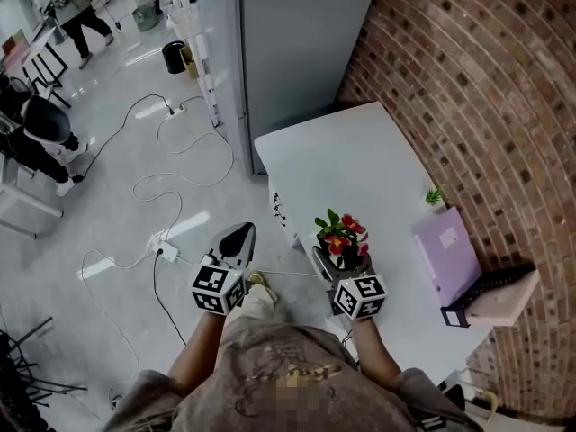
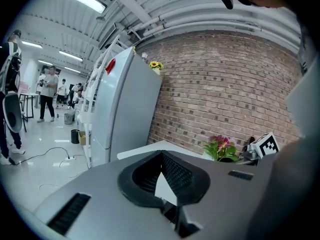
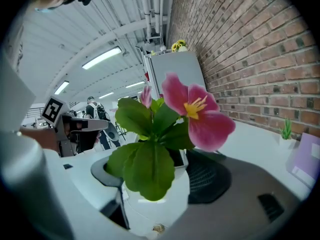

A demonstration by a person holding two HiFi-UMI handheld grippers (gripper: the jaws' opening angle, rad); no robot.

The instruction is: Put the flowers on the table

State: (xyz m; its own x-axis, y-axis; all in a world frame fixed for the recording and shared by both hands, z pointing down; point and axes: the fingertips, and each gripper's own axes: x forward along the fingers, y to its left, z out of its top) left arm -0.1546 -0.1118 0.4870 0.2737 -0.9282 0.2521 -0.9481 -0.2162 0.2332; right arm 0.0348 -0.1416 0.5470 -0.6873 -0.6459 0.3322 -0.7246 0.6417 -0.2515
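A white pot of pink-red flowers [image 1: 343, 232] sits between the jaws of my right gripper [image 1: 341, 252], over the near left part of the white table [image 1: 342, 156]. In the right gripper view the pot [image 3: 155, 204] fills the gap and both jaws of the right gripper [image 3: 160, 181] press on its sides, with a big pink bloom [image 3: 196, 115] above. I cannot tell whether the pot rests on the tabletop. My left gripper [image 1: 239, 233] hangs over the floor left of the table, shut with nothing in it; in its own view the left gripper [image 2: 161, 156] shows its tips meeting.
A purple folder [image 1: 447, 255] and a pink box [image 1: 508, 300] lie at the table's right, by the brick wall [image 1: 486, 106]. A tiny green plant [image 1: 434, 196] stands near the wall. A grey cabinet [image 1: 288, 43] is behind the table. Cables [image 1: 162, 187] cross the floor.
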